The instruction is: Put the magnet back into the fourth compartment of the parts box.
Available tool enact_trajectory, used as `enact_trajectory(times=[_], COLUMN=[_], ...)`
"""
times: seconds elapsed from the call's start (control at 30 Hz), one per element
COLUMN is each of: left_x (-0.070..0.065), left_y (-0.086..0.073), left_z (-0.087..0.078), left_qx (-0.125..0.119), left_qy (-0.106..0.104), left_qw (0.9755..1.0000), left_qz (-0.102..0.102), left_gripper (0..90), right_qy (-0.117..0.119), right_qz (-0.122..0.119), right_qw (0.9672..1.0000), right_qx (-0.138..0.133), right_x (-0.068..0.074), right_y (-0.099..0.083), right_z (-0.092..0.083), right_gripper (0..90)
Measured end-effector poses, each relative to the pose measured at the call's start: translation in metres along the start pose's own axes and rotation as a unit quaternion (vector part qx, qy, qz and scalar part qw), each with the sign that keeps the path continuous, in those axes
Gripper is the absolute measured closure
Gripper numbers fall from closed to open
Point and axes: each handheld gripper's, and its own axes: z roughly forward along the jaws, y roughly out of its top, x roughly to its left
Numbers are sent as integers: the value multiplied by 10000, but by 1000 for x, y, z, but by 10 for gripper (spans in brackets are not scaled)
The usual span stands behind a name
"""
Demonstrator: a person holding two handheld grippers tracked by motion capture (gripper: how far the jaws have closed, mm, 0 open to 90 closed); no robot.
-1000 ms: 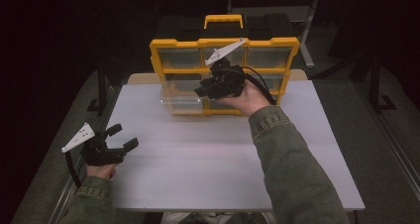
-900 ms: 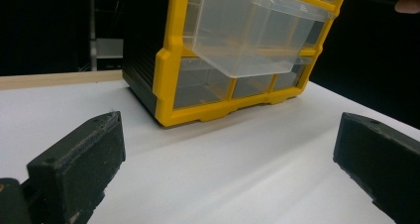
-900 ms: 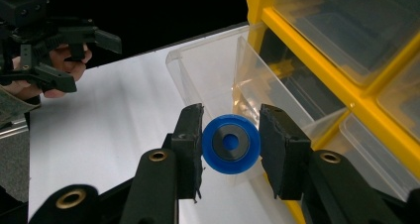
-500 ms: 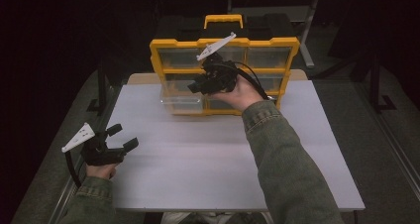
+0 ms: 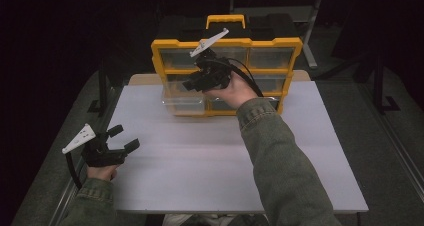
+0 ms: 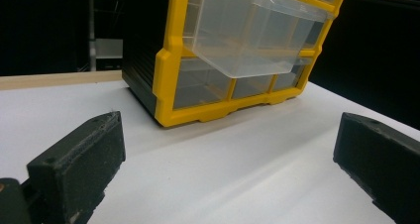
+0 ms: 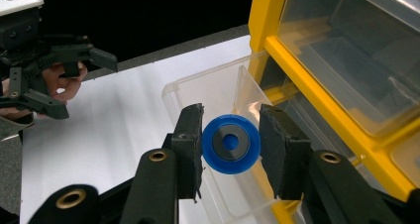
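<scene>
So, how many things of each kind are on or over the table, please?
Grippers: 2, left open, right shut on the wheel
Blue wheel: 1
Yellow organizer: 1
Pulled-out clear drawer: 1
Total: 5

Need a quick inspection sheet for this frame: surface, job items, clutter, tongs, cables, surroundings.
Surface: white table top, bare in front of the organizer.
Job's things: yellow drawer organizer stands upright at the far edge; one clear drawer is pulled out; blue disc with a dark centre is held above that drawer.
Clutter: nothing seen.
Tongs: right tongs shut on the blue disc; left tongs open, at the near left of the table, holding nothing.
Cables: black cable loops from the right tongs over the hand.
Surroundings: dark room; metal frame legs beside the table.
</scene>
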Motion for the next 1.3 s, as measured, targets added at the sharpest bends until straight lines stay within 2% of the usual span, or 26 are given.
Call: enact_trajectory(times=[0.33,0.9,1.0,1.13,1.17,1.3], left_x=[0,0,1,0,0,0], left_y=[0,0,0,-1,-1,-1], left_z=[0,1,1,1,1,1], left_qx=[-12,1,7,16,10,10], left_qy=[-12,-41,-39,-38,-41,-40], left_qw=[10000,10000,10000,10000,10000,10000], left_qz=[-5,-10,-13,-18,-19,-16], left_gripper=[0,0,0,0,0,0], right_qy=[-47,-112,-171,-183,-183,-205], right_qz=[-26,108,127,167,167,223], right_qw=[9999,9996,9994,9995,9995,9995], right_qx=[91,242,265,195,195,69], right_x=[-3,-7,-8,-9,-9,-11], right_y=[6,14,13,10,10,8], right_z=[13,35,36,33,33,26], right_gripper=[611,597,467,363,363,224])
